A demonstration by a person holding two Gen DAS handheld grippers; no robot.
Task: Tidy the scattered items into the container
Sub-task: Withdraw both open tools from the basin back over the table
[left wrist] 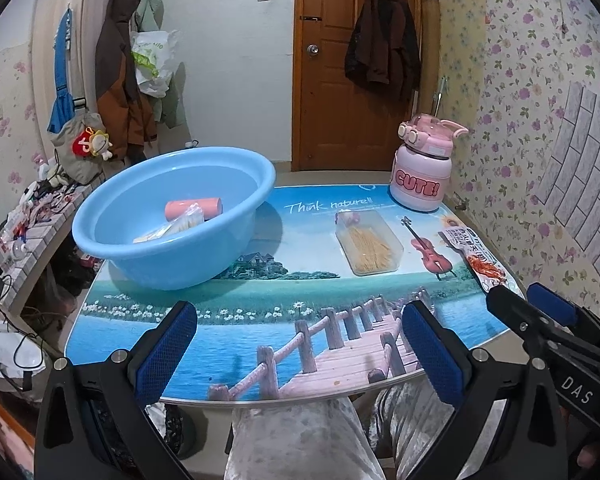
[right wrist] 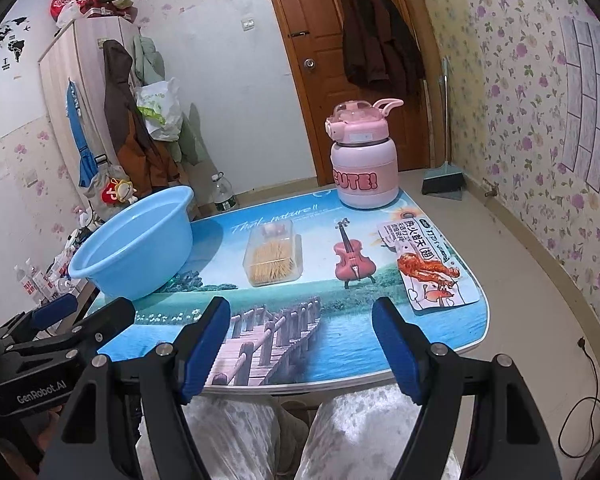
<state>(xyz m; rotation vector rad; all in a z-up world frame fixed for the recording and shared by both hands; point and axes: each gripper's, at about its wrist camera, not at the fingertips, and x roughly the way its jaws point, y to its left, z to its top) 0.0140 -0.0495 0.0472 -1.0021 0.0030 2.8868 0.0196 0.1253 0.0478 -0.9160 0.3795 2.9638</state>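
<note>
Both my fingers (left wrist: 300, 352) (right wrist: 302, 344) hang released, mid-tidy; next, the clear plastic toothpick box (right wrist: 274, 258) right of the pale-blue plastic basin (right wrist: 136, 248).

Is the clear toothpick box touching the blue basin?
Apart. The right wrist view shows printed tabletop between the toothpick box and the blue basin; the left wrist view shows the same gap.

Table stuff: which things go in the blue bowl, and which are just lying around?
For the job: blue basin, toothpick box, snack packet, pink bottle, open left gripper and right gripper.

Just around: coats, broom, water bottle on the floor.
</note>
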